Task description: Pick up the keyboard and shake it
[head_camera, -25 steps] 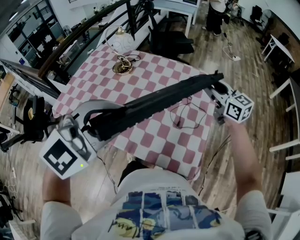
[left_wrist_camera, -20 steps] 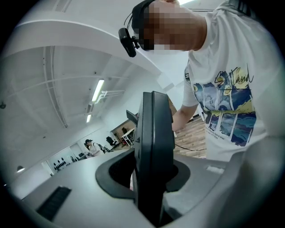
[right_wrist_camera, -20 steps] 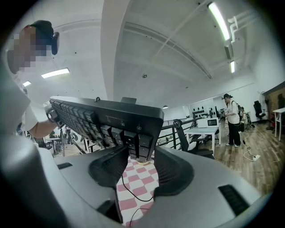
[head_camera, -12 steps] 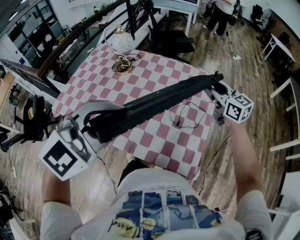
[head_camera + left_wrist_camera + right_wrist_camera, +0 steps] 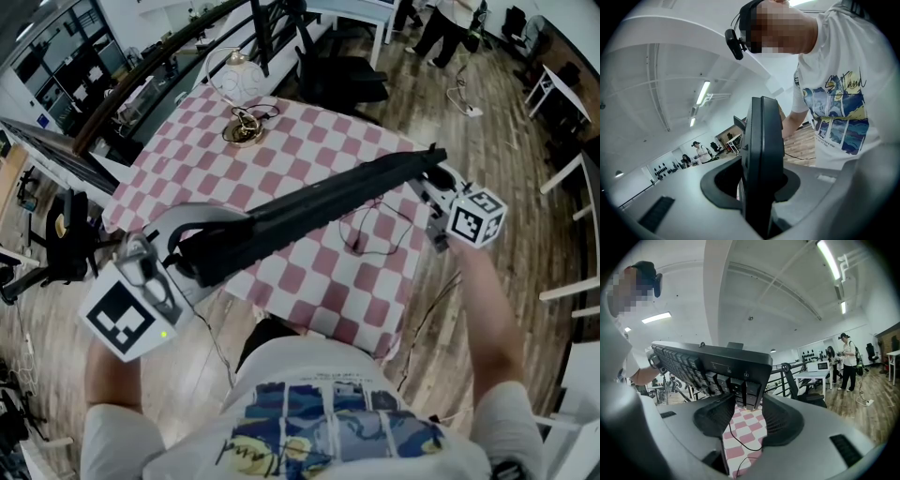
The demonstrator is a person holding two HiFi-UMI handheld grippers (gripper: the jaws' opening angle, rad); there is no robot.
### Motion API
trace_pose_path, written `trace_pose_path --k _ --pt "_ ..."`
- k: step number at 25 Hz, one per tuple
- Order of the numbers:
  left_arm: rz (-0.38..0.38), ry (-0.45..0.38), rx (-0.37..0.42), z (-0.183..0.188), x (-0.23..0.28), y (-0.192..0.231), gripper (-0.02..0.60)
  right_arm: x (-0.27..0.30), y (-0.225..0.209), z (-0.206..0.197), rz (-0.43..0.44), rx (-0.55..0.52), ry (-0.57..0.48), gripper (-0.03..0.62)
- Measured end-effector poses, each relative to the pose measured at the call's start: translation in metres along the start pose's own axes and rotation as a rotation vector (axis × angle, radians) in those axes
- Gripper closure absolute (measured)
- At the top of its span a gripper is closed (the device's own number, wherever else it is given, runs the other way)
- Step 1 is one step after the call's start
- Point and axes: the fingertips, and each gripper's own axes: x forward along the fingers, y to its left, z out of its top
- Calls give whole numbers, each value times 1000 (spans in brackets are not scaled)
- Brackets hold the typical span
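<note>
A long black keyboard [image 5: 319, 211] hangs in the air over the pink-and-white checked table [image 5: 309, 281], slanting from lower left to upper right. My left gripper [image 5: 192, 248] is shut on its left end, and in the left gripper view the keyboard [image 5: 761, 154] stands edge-on between the jaws of that gripper [image 5: 759, 187]. My right gripper [image 5: 431, 183] is shut on the right end. In the right gripper view the keyboard [image 5: 708, 364] has its keys facing down, its end between the jaws of that gripper [image 5: 743, 404]. Its black cable [image 5: 361, 234] trails onto the table.
A gold object [image 5: 242, 133] and a white rounded thing [image 5: 234, 75] sit at the table's far end. A black chair [image 5: 337, 80] stands behind the table. People [image 5: 441, 19] walk on the wooden floor far off. A railing runs at the left.
The keyboard and both grippers hold nearly the same place. Only the people at the back have moved.
</note>
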Motion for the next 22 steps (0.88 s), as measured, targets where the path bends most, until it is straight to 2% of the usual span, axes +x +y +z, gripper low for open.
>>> trace_pose_path --k 15,22 --pt "-9 3 -4 -1 4 0 482 2 0 -4 15 7 5 413" --pt "-16 4 -21 -5 6 -2 482 0 -4 -14 -5 24 23 413"
